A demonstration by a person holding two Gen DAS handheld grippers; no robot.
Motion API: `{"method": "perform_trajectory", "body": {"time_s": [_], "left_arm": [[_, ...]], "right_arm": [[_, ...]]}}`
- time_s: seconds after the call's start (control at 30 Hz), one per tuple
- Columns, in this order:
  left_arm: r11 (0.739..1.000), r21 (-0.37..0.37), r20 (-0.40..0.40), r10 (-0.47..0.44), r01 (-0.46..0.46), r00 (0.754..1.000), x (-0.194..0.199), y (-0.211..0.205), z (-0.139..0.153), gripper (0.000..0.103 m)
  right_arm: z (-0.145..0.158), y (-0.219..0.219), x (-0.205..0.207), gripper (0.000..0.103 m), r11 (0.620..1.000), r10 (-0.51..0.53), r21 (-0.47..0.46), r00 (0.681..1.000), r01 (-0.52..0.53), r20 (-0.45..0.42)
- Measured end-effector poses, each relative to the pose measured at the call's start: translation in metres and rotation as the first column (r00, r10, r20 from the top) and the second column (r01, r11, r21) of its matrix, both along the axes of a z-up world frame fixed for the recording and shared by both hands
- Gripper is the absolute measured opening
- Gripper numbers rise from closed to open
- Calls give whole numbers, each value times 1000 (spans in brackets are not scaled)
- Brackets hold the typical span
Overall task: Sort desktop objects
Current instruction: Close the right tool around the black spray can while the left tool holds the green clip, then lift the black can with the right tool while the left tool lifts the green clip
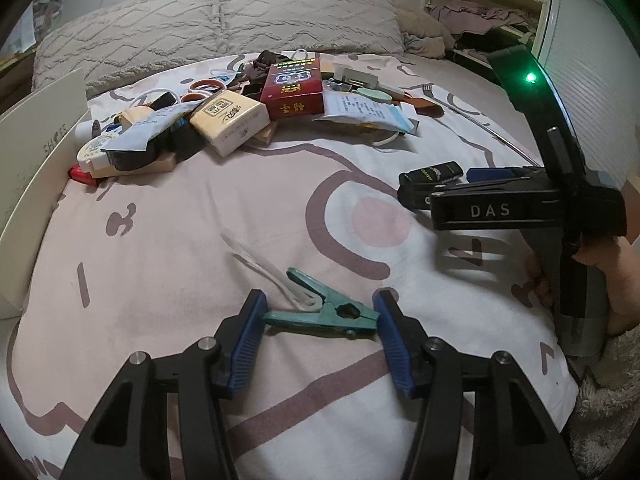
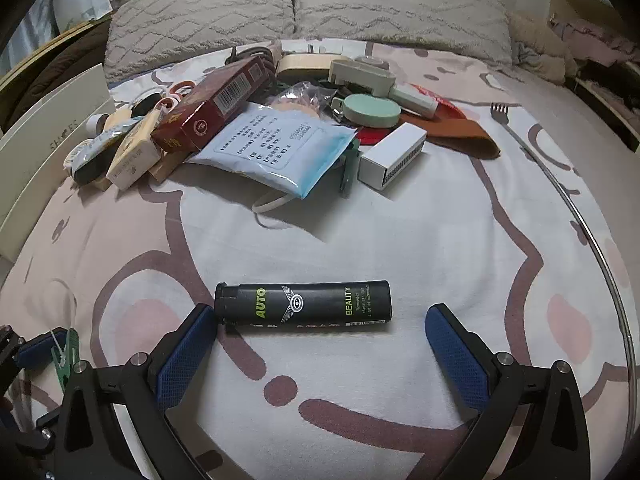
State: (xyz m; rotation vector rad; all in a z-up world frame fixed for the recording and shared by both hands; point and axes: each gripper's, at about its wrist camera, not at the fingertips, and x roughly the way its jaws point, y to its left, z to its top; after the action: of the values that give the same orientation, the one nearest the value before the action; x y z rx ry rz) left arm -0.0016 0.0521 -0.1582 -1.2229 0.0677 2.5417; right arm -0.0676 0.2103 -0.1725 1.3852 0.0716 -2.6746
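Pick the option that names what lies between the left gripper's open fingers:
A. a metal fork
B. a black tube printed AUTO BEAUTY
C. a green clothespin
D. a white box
C: in the left wrist view the green clothespin lies on the bedsheet between the blue pads of the open left gripper; the black tube sits in front of the right gripper instead.

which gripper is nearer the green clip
Left. The left gripper is open with the green clip lying between its fingers; the right gripper sits off to the clip's right, around the black tube.
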Motion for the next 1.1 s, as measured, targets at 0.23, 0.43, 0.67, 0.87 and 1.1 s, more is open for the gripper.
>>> {"method": "perform_trajectory", "body": {"time_s": [0.23,0.43,0.67,0.87,1.1], "left_arm": [[1000,13,-5,5,-5,1000,1,-2,0,57],[999,30,-8,10,-10,1000,1,-4,2,54],[1000,16,-36,24,-23,999,3,-3,9,54],[999,25,-51,47,-45,998,1,-9,15,54],[998,42,-79,58,-54,995,1,-14,26,54]], "right_arm": [[6,-10,10,79,999,45,32,996,-43,-73],[10,-13,15,79,997,69,35,991,-66,-112],[17,-13,21,79,997,81,18,985,-80,-152],[22,-13,23,79,996,84,2,982,-85,-168],[34,-14,28,79,994,95,-36,974,-104,-205]]}}
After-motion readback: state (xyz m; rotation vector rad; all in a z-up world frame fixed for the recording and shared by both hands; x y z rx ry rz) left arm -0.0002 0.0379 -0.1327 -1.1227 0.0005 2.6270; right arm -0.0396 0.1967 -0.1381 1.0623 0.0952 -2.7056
